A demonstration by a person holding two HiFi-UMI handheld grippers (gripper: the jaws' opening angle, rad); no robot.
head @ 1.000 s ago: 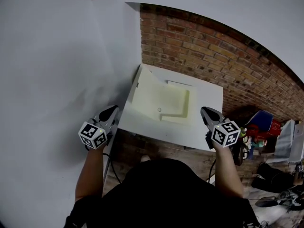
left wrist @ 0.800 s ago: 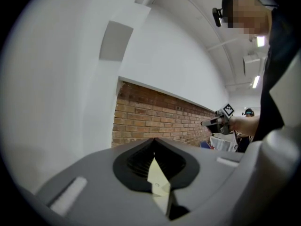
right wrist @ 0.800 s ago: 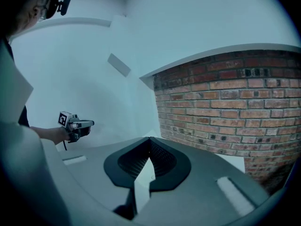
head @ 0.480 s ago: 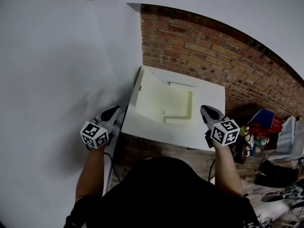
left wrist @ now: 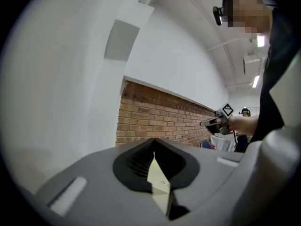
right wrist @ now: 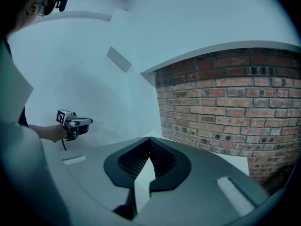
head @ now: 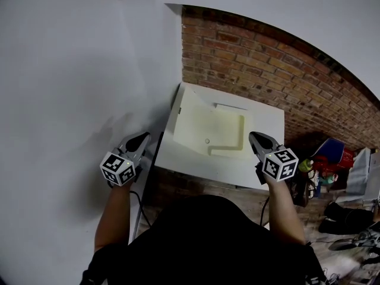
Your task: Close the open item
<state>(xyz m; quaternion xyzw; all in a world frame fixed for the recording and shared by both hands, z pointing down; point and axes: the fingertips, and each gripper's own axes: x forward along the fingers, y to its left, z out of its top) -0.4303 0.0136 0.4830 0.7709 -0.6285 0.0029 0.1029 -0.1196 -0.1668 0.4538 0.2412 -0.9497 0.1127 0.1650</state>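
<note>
A white box-like unit (head: 202,162) stands against the brick wall, its top holding a cream recessed panel (head: 214,126) with a small round knob (head: 206,141). My left gripper (head: 142,136) hovers just off the unit's near left corner, jaws together and empty. My right gripper (head: 254,136) hangs over the near right edge, also shut on nothing. In the left gripper view the pads of the left gripper (left wrist: 154,150) meet at a tip, and the right gripper (left wrist: 217,122) shows far off. The right gripper view shows the right gripper (right wrist: 149,147) shut and the left gripper (right wrist: 77,122) at the left.
A white wall (head: 77,88) runs along the left, a brick wall (head: 267,70) behind the unit. Floor clutter lies at the right: a red and blue item (head: 329,156), a green-capped bottle (head: 306,165), dark gear (head: 344,218). A cable (head: 138,203) hangs below the left gripper.
The unit has slid slightly right and down in the head view as the person and both grippers edged nearer. Both pairs of jaws stay together.
</note>
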